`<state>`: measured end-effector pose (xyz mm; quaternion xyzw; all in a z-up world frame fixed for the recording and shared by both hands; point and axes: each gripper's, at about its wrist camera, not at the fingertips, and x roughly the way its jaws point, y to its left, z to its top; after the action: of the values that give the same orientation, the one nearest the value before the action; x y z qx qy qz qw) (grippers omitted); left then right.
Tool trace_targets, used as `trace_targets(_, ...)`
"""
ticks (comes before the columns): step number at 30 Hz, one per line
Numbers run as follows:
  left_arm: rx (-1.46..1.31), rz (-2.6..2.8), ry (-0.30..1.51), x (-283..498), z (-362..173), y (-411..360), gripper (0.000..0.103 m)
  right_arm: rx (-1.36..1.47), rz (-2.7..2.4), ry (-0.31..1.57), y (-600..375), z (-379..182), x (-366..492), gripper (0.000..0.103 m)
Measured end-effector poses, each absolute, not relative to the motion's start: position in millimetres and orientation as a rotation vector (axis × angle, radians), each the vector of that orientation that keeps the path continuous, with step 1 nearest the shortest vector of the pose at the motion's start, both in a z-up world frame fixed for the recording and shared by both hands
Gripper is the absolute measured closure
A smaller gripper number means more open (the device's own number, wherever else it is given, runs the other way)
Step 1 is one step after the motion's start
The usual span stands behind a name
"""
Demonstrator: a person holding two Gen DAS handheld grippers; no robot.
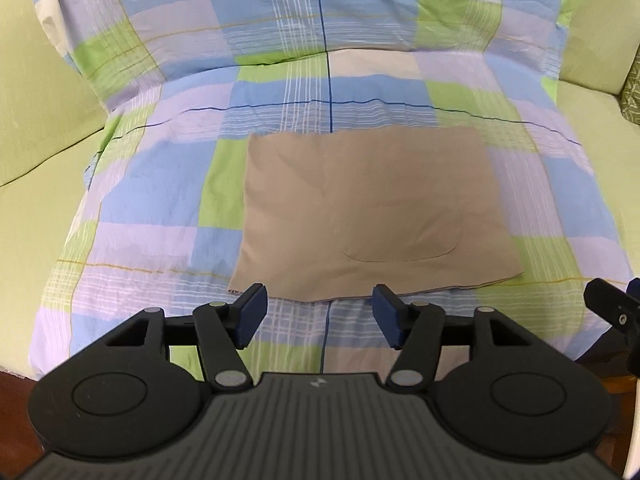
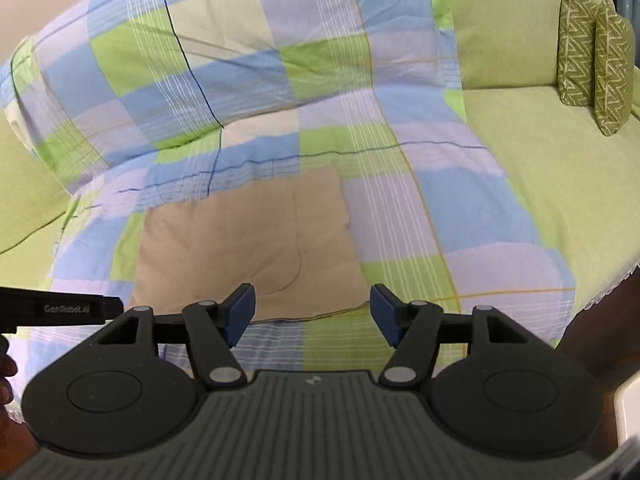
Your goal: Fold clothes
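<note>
Left wrist view, folded tan garment (image 1: 368,216) flat on checked quilt (image 1: 160,184)

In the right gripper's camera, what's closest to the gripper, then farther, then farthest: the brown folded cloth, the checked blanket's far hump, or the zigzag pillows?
1. Brown folded cloth, just ahead of the right gripper.
2. Checked blanket's hump, behind.
3. Zigzag pillows, far right corner.

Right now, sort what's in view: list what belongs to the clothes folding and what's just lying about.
Belongs to the job:
- folded tan garment, lying flat on the checked cover
- left tool, open and empty
- right tool, open and empty

Just lying about:
- checked cover, the surface under the garment
- green sofa
- two patterned cushions at the sofa's far end
</note>
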<state>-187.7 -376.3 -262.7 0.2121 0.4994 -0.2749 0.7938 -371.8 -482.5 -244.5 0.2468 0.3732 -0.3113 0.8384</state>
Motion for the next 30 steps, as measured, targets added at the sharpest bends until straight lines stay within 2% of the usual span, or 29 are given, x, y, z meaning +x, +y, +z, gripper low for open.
trace_targets(30, 0.44, -0.581, 1.131, -164, -282, -385, 0.041, 0.527, -0.679, 0.824, -491, -254, -349, 0.041)
